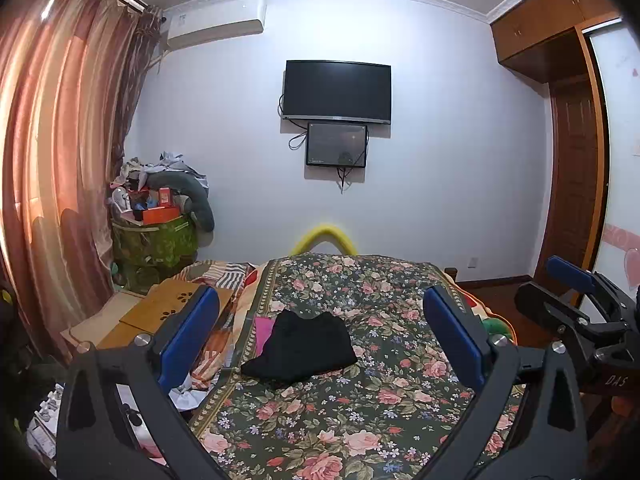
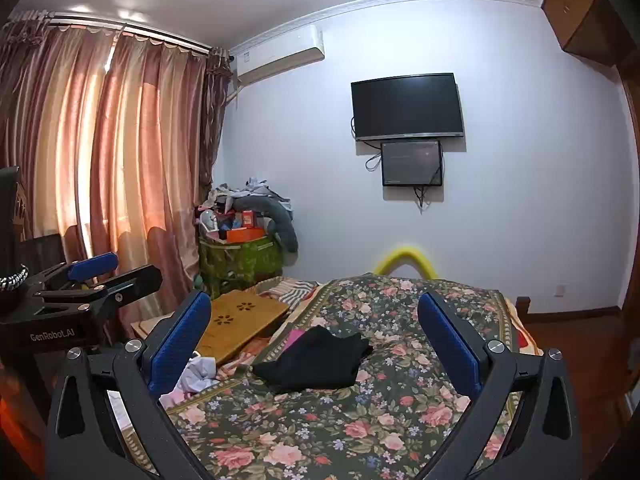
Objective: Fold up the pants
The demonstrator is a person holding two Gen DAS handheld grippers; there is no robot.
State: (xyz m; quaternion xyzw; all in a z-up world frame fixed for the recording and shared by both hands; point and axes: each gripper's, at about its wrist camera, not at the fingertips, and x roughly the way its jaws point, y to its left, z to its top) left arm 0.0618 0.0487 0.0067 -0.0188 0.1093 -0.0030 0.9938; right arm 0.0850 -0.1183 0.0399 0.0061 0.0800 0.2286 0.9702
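Note:
A pair of black pants (image 1: 300,346) lies folded into a compact bundle on the floral bedspread (image 1: 360,412), left of the bed's middle. It also shows in the right wrist view (image 2: 316,360). My left gripper (image 1: 320,332) is open and empty, held above the bed's near end, short of the pants. My right gripper (image 2: 316,340) is open and empty, at similar height beside the left one. The right gripper also shows at the right edge of the left wrist view (image 1: 576,308), and the left gripper at the left edge of the right wrist view (image 2: 96,280).
A pink cloth (image 1: 262,330) pokes out beside the pants. A wooden lap tray (image 2: 240,320) and crumpled clothes (image 2: 196,376) lie at the bed's left side. A green hamper piled with things (image 1: 156,240) stands by the curtain (image 1: 60,160). A TV (image 1: 336,92) hangs on the far wall.

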